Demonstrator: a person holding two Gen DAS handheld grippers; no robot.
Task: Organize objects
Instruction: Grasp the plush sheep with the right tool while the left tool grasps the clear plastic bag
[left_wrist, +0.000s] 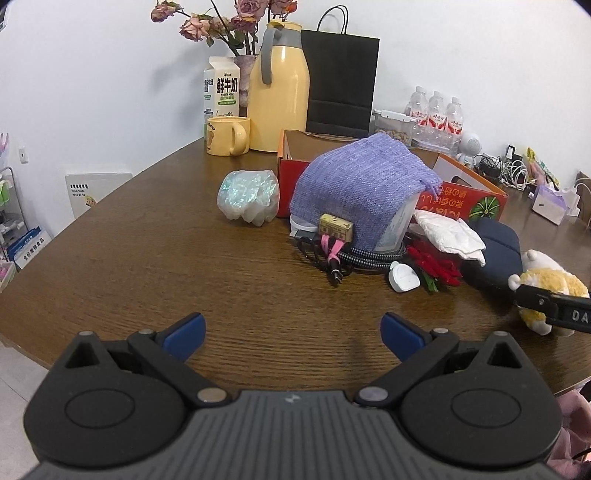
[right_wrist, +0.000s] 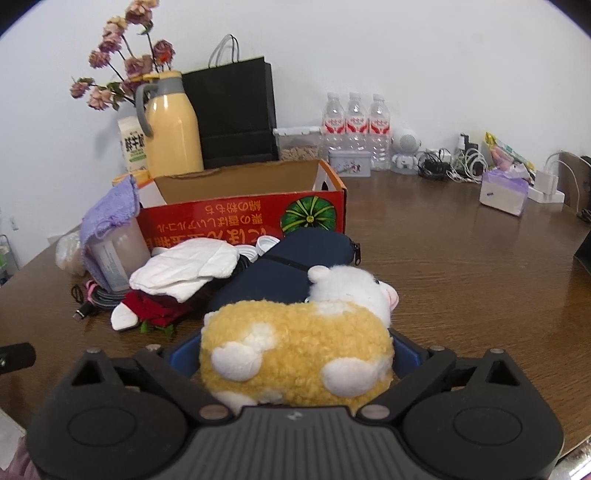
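Observation:
A yellow-and-white plush animal (right_wrist: 295, 343) lies on the brown table (right_wrist: 461, 266) between the blue pads of my right gripper (right_wrist: 295, 350), which flank it closely without clearly squeezing it. In the left wrist view the same plush (left_wrist: 546, 284) sits at the far right behind a black right finger (left_wrist: 554, 306). My left gripper (left_wrist: 293, 332) hovers open over bare wood, nothing between its fingers. Ahead lie a navy pouch (right_wrist: 280, 269), a white folded cloth (right_wrist: 184, 269), a red rose (right_wrist: 155, 310), a coiled cable (left_wrist: 354, 258) and a purple knit cloth (left_wrist: 362, 184) over a clear container. A red cardboard box (right_wrist: 240, 218) stands open behind them.
A crumpled iridescent bag (left_wrist: 247, 197) lies left of the pile. Along the wall stand a yellow thermos (left_wrist: 279, 92), yellow mug (left_wrist: 227, 134), milk carton (left_wrist: 221, 88), black paper bag (left_wrist: 340, 81), water bottles (right_wrist: 354, 118), tangled chargers (right_wrist: 454, 162) and a tissue box (right_wrist: 504, 192).

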